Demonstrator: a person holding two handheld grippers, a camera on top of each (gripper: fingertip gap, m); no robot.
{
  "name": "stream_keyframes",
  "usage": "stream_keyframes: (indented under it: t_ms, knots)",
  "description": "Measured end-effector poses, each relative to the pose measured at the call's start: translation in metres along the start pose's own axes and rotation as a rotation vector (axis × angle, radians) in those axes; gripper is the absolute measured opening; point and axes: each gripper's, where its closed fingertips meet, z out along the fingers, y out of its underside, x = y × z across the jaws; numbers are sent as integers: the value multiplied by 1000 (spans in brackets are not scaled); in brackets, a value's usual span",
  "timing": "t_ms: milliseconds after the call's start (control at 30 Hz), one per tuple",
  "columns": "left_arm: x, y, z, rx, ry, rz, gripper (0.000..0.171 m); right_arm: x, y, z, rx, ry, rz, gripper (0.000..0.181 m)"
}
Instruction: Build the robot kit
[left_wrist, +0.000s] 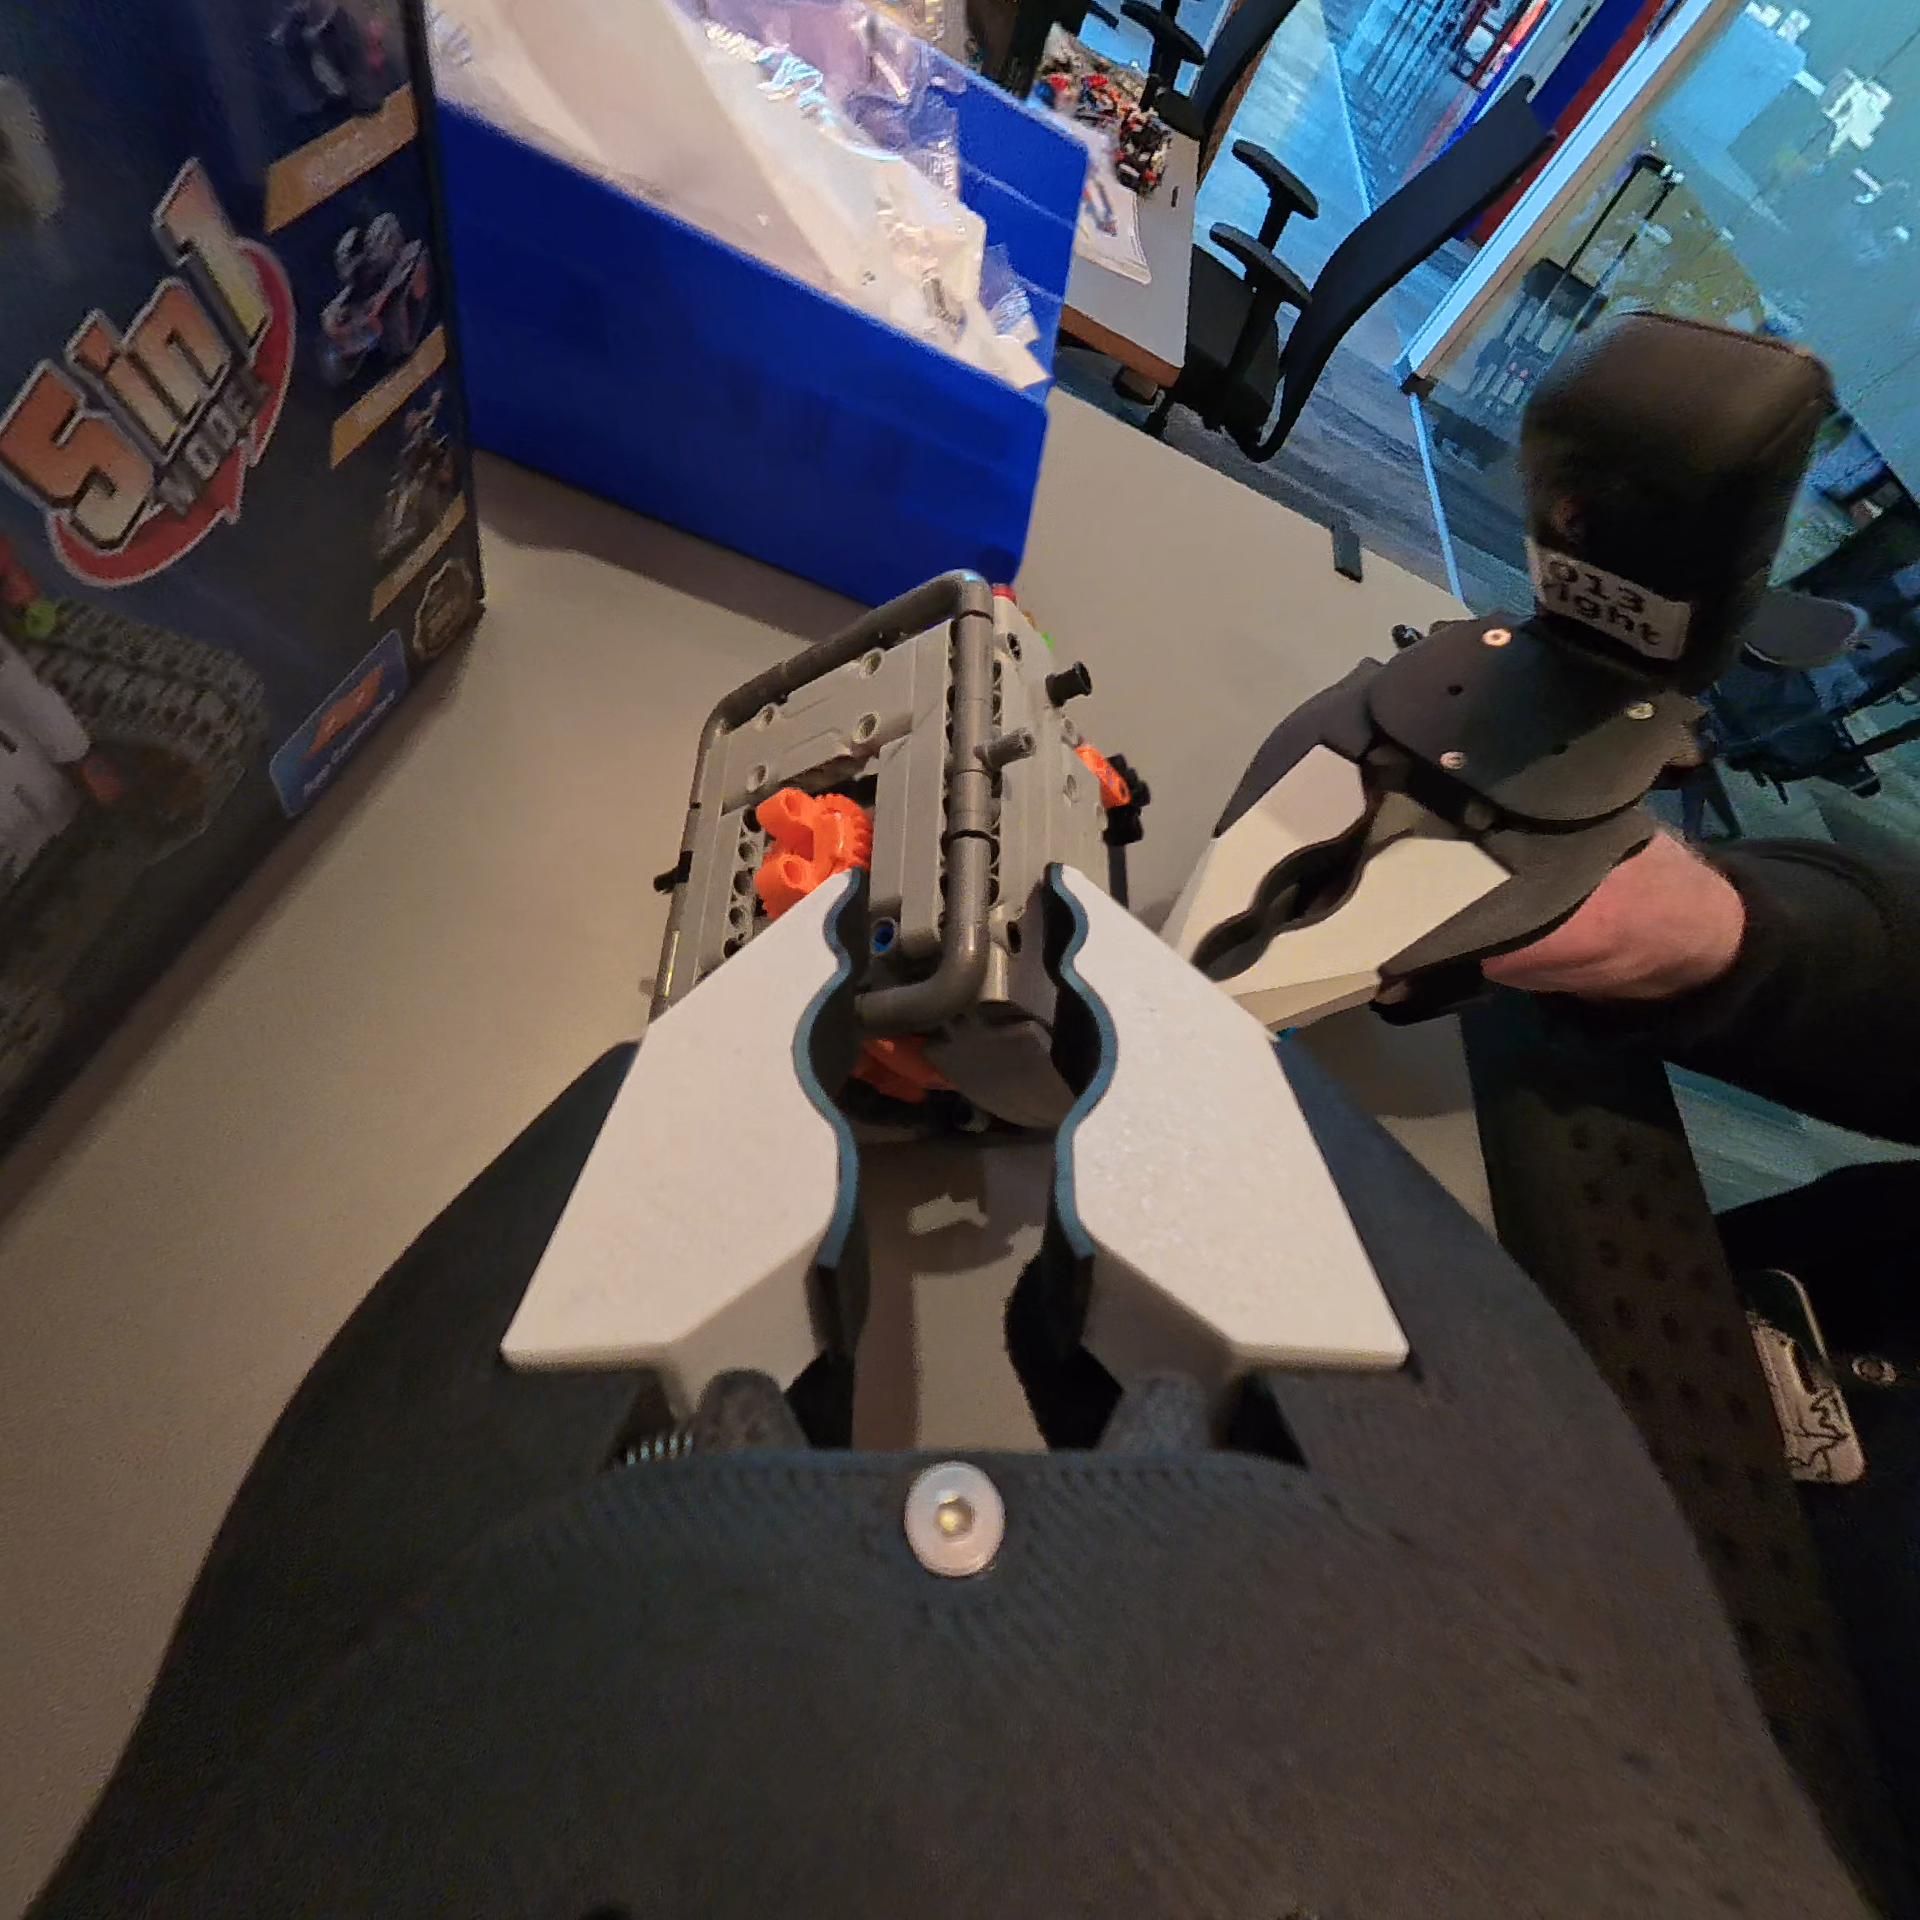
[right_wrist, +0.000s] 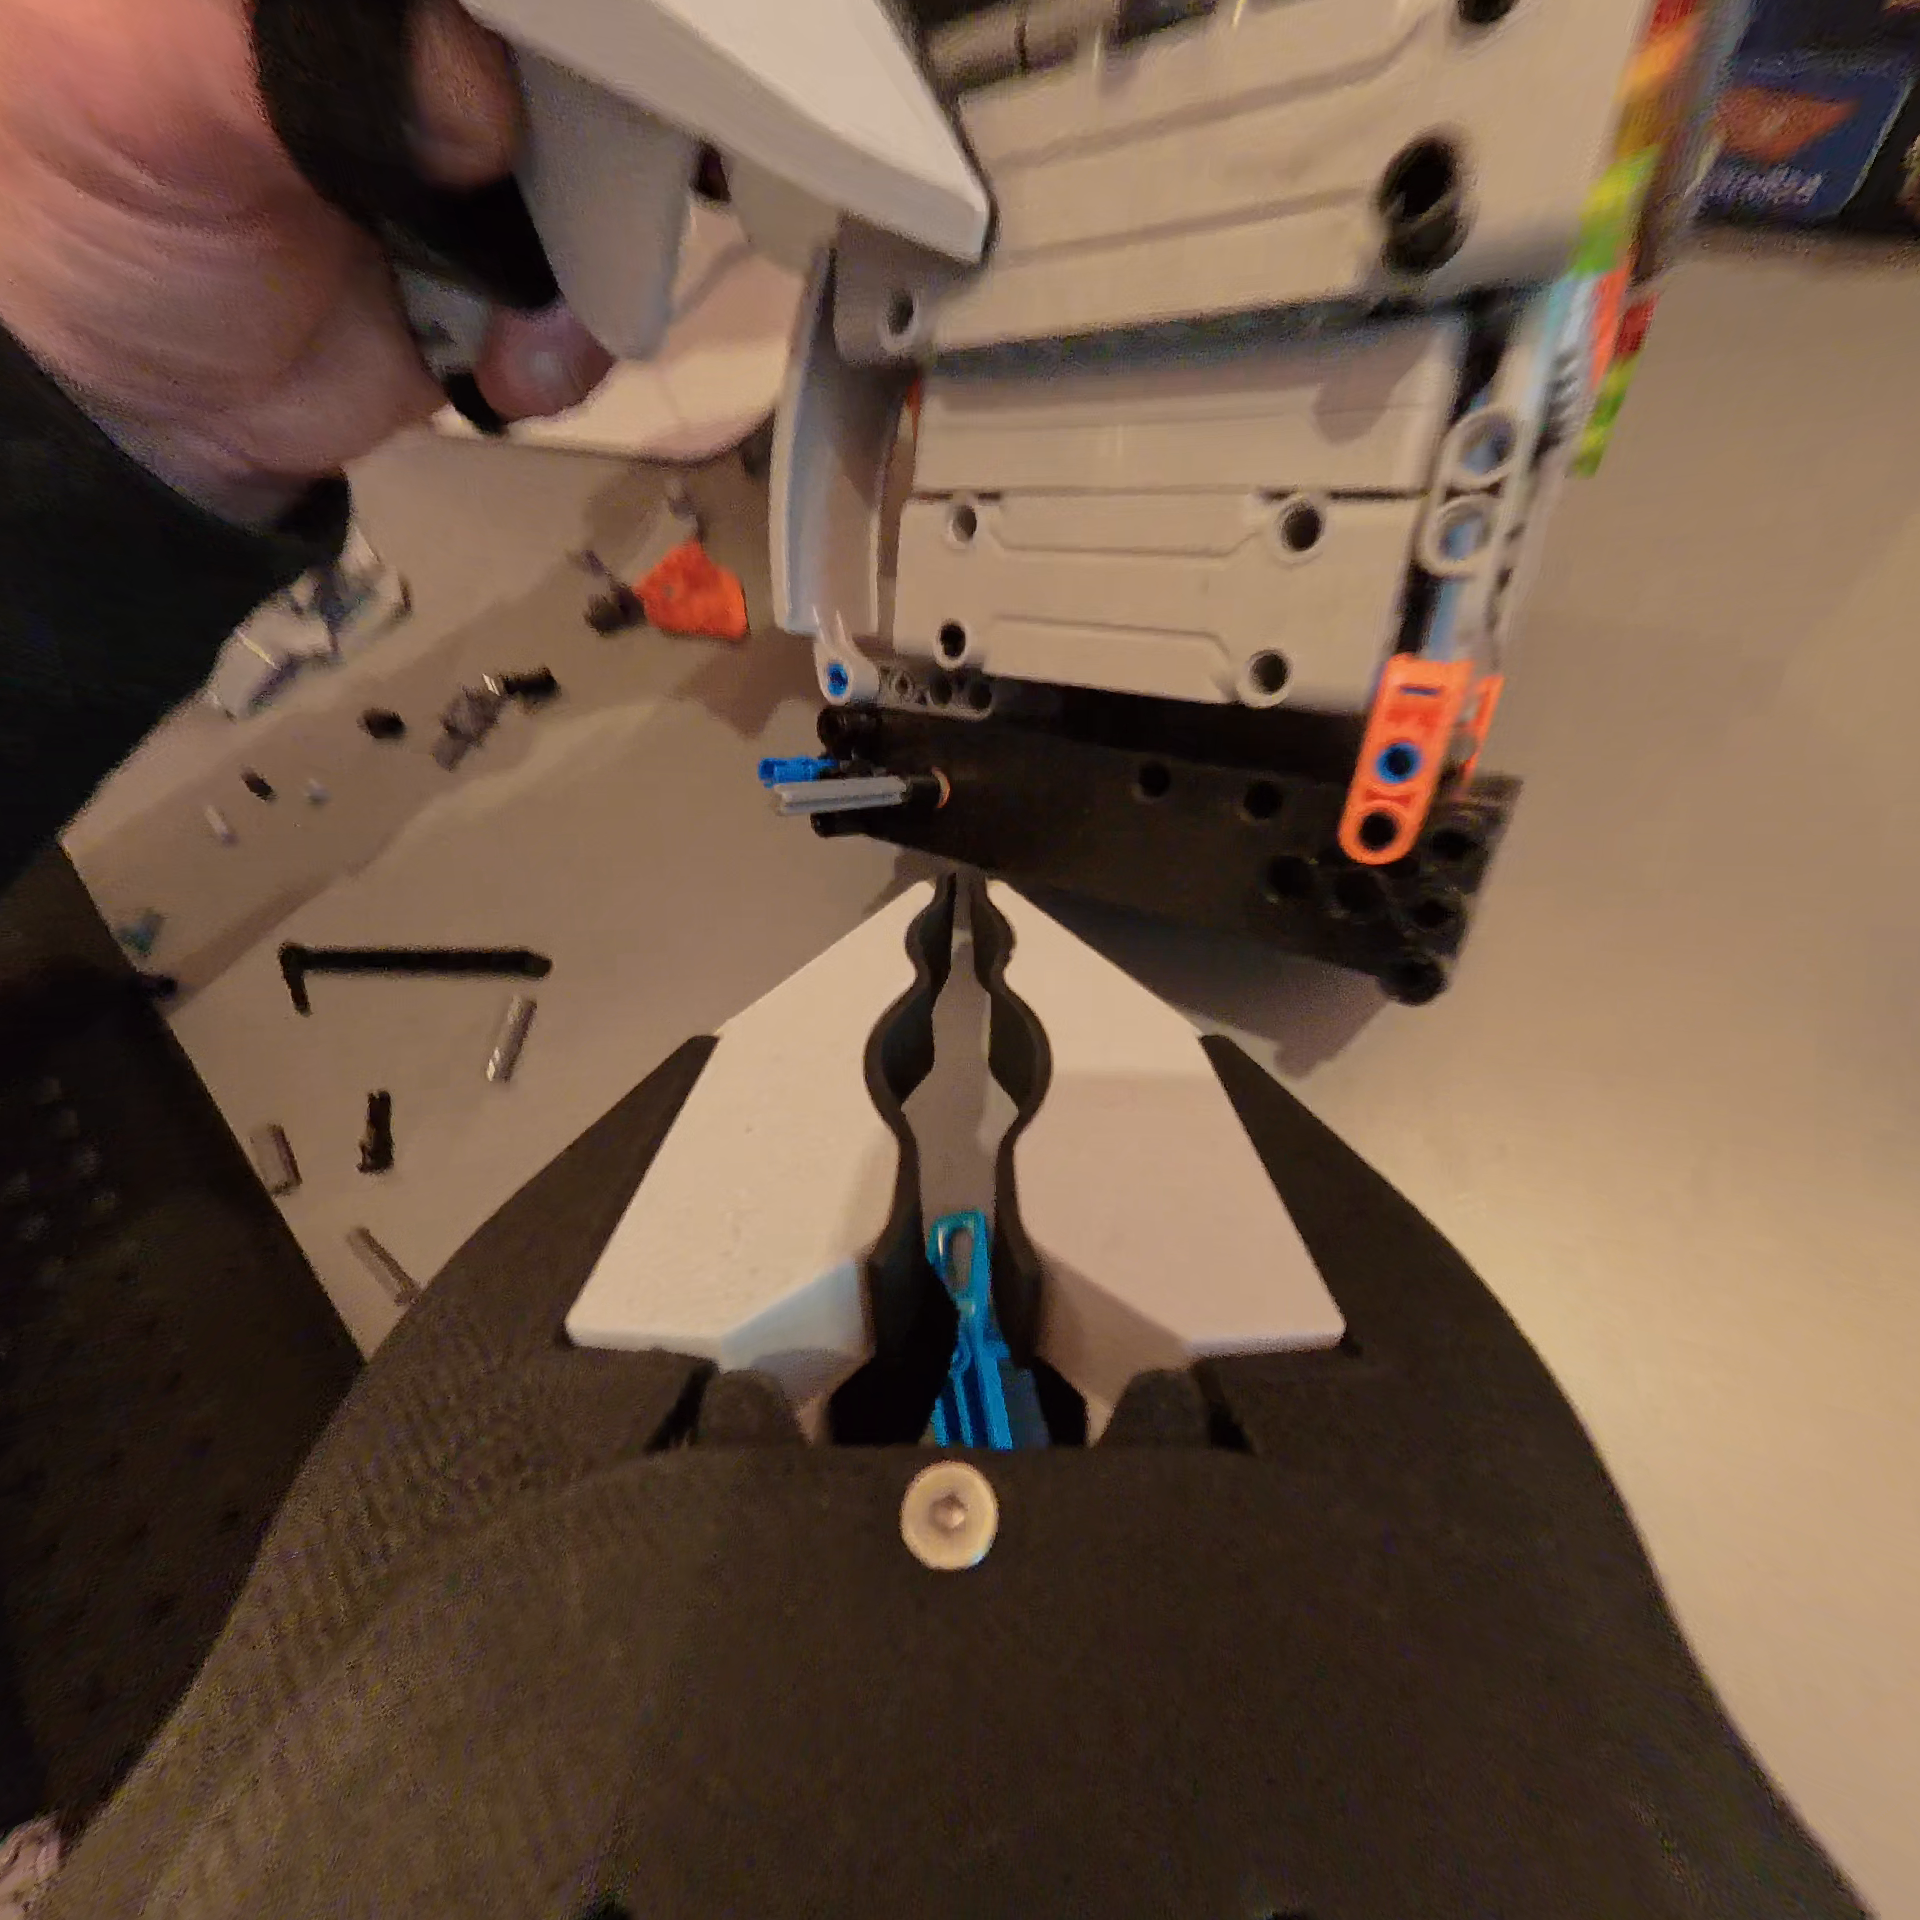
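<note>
My left gripper (left_wrist: 954, 883) is shut on the near end of a grey brick-built model (left_wrist: 894, 748) with orange gears (left_wrist: 805, 842), both pads pressed on its sides. In the right wrist view the model (right_wrist: 1143, 582) hangs tilted over the table, with a black holed beam (right_wrist: 1143, 821) along its lower edge and an orange connector (right_wrist: 1397, 758). A white finger (right_wrist: 790, 104) of the left gripper grips its top. My right gripper (right_wrist: 958, 888) is shut, its tips just below the black beam. It also shows in the left wrist view (left_wrist: 1210, 951), to the model's right. A blue part (right_wrist: 966, 1340) shows between its finger bases.
A printed box (left_wrist: 208, 468) stands at the left, with a blue bin (left_wrist: 748, 416) of plastic bags behind it. Loose small parts lie on the table (right_wrist: 1714, 935), among them a black L-shaped beam (right_wrist: 416, 961) and an orange piece (right_wrist: 696, 603). Office chairs (left_wrist: 1299, 260) stand beyond.
</note>
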Motion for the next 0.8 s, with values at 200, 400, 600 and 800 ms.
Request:
stream_keyframes:
  t_ms: [200,400,600,800]
  knots:
    - [22,5,3,-4,-72,133,31,-7,18,-13,-74,1,-39,0]
    - [42,9,9,-23,-116,208,31,-16,16,-46,-33,-26,-52,13]
    - [67,16,16,-39,-145,286,31,-27,29,-36,-31,-35,-29,12]
    - [82,30,22,-82,-155,326,30,-17,50,-20,-89,23,-3,0]
